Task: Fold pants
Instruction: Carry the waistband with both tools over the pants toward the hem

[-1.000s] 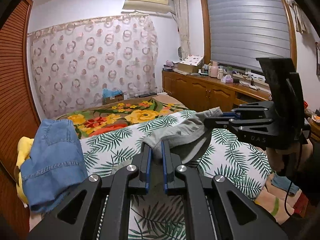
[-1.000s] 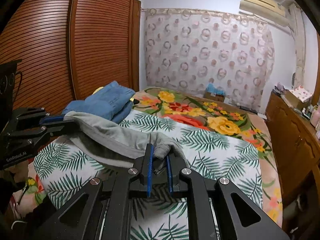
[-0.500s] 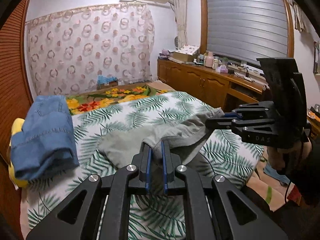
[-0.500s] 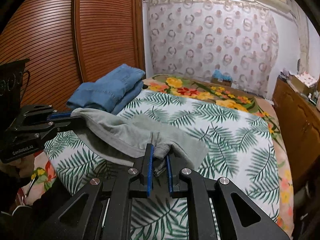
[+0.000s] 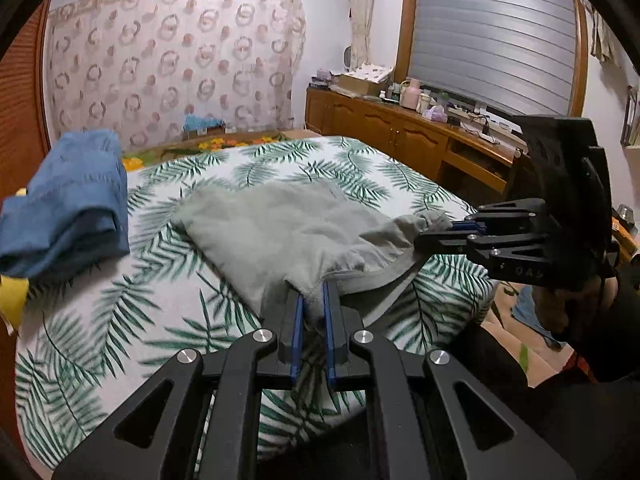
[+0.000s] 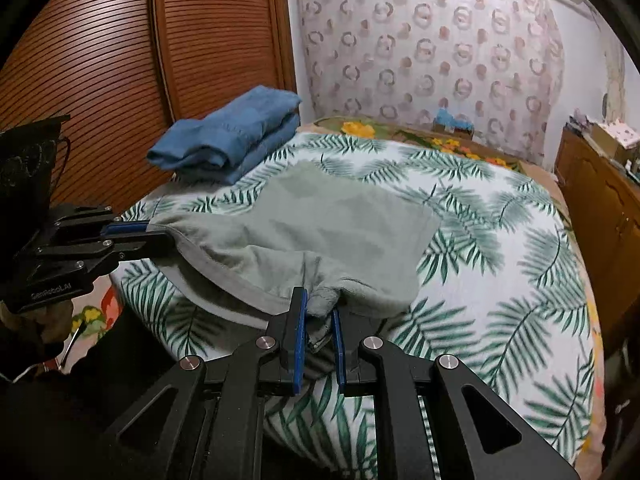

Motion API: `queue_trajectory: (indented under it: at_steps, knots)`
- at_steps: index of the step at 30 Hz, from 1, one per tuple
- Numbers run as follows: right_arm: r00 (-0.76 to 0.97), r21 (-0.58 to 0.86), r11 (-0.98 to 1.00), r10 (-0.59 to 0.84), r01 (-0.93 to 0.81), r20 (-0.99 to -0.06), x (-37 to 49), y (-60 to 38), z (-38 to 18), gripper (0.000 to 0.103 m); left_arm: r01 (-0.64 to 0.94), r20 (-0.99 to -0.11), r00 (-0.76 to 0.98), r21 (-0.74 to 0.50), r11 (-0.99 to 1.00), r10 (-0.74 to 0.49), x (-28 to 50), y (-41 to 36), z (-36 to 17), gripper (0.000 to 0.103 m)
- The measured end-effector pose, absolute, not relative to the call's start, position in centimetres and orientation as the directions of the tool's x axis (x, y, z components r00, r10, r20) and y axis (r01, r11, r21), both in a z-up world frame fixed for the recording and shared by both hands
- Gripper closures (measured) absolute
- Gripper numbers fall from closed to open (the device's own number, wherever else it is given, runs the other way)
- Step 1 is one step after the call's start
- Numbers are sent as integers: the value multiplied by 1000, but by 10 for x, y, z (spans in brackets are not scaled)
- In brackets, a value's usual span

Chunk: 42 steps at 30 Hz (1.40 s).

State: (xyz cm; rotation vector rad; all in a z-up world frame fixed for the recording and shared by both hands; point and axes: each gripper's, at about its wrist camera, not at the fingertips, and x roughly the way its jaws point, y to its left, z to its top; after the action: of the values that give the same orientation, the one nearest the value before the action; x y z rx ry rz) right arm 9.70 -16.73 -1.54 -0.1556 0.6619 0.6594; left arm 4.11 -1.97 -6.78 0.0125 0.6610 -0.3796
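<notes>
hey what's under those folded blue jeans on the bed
The folded blue jeans rest on the palm-leaf bedspread. Something yellow pokes out beneath them; the rest is covered.

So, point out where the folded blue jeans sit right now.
The folded blue jeans lie on the leaf-print bedspread, at the left in both wrist views, beside the slatted wooden wardrobe and apart from the grey pants.

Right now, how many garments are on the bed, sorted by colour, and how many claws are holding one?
Grey pants: 1
Blue jeans: 1
Garments total: 2
Claws gripping the grey pants: 2, left claw and right claw
</notes>
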Motion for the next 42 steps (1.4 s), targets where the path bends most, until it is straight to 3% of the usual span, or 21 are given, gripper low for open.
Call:
queue_trajectory:
  at_steps: [8, 42]
  knots:
    - [568, 125, 788, 533, -602, -627, 95, -169, -23, 91, 340, -629, 696, -137, 930, -347, 32, -19, -84, 93]
    - [593, 128, 760, 590, -638, -548, 49, -198, 3, 91, 374, -576, 716, -161, 913, -395, 2, -16, -50, 93]
